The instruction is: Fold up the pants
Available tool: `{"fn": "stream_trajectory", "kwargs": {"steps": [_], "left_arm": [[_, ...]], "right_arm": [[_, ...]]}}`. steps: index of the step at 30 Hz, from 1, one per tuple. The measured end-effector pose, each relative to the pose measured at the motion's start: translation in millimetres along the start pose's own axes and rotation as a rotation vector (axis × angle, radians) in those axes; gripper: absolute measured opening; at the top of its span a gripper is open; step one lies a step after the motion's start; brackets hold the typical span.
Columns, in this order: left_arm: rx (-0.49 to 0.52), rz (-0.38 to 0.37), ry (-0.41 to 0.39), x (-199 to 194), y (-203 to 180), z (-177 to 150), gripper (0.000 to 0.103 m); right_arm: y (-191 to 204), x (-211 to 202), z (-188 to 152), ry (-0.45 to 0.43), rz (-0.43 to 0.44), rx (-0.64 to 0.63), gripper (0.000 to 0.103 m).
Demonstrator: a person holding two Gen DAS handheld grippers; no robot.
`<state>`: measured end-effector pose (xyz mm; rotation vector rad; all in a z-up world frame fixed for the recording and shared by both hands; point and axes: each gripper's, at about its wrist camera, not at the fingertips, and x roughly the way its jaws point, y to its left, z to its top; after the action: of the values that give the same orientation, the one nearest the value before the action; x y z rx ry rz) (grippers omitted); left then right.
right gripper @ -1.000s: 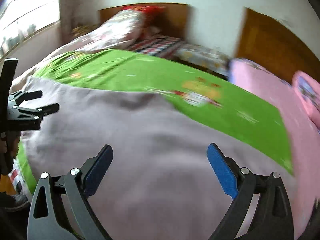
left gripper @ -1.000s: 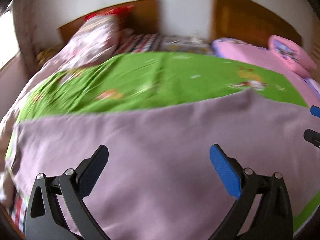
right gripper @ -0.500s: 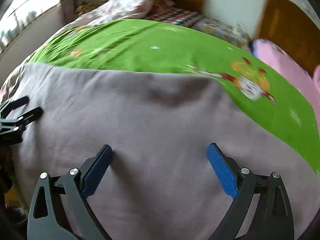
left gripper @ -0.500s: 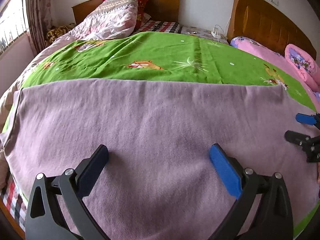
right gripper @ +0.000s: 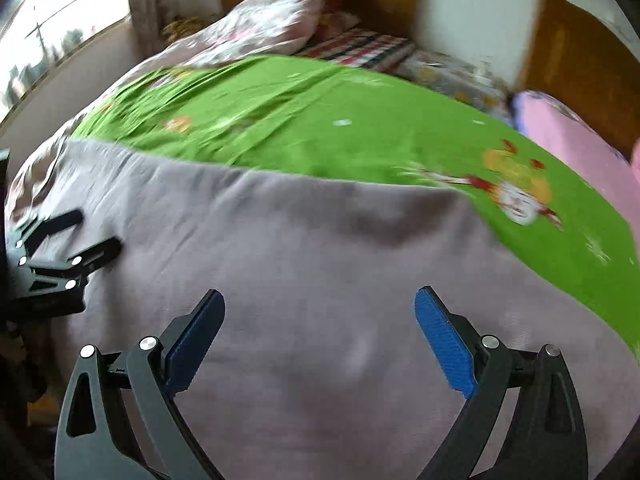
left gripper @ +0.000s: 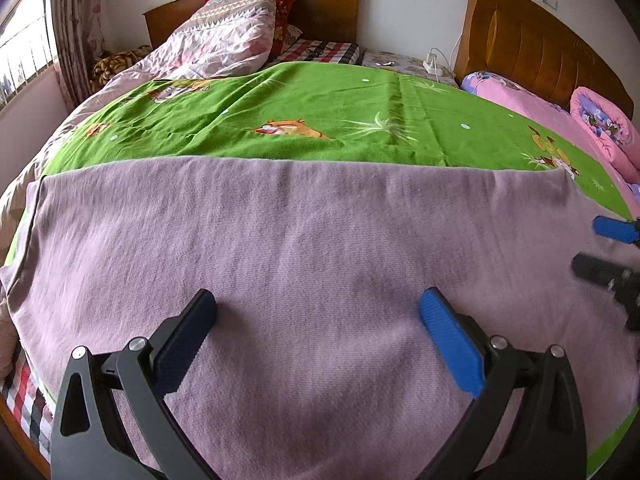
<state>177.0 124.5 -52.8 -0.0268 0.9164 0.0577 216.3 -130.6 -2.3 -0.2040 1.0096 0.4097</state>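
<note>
Both tongs (left gripper: 318, 312) agape above pants (left gripper: 304, 240)

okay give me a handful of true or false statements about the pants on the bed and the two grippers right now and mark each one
1. The pants lie spread on a green sheet. True.
2. The left gripper has its jaws clamped on the fabric. False: they stand wide apart, holding nothing.
3. The right gripper has open jaws. True.
4. The pants are dark blue. False: they are pale mauve.
5. A pink quilt lies right of the green sheet. True.

Both wrist cams low, close, facing headboards; share pants (left gripper: 304, 248).
</note>
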Motion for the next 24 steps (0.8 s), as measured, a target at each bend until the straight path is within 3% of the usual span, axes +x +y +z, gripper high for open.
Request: {"fn": "stream_trajectory", "kwargs": {"steps": [2,10,14,18,21,24], "left_arm": [[-0.001,-0.002,0.0,1,1,0,0.102],[-0.01,-0.014,-0.006,0,1,1,0.102],[-0.068,-0.055,-0.033,-24,19,-1,0.101],[-0.137,0.059,-0.064,-41,63,-5,0.101],[-0.205,0.125,-0.01,-31,97,-13,0.101],[-0.231,0.143,0.016,-23,110,-23,0.098]], "right_arm": [[1,13,-3,0.046,-0.019,-0.013,0.093],[-10,5,-15,0.036,-0.015,0.008,0.095],[0,-13,-16,0.002,0.022,-0.008,0.095],[33,-20,7,-0.063,0.088,-0.073,0.095],[75,-9,34,-0.087,0.159,-0.162,0.095],[114,8,53,-0.09,0.188,-0.236,0.095]]}}
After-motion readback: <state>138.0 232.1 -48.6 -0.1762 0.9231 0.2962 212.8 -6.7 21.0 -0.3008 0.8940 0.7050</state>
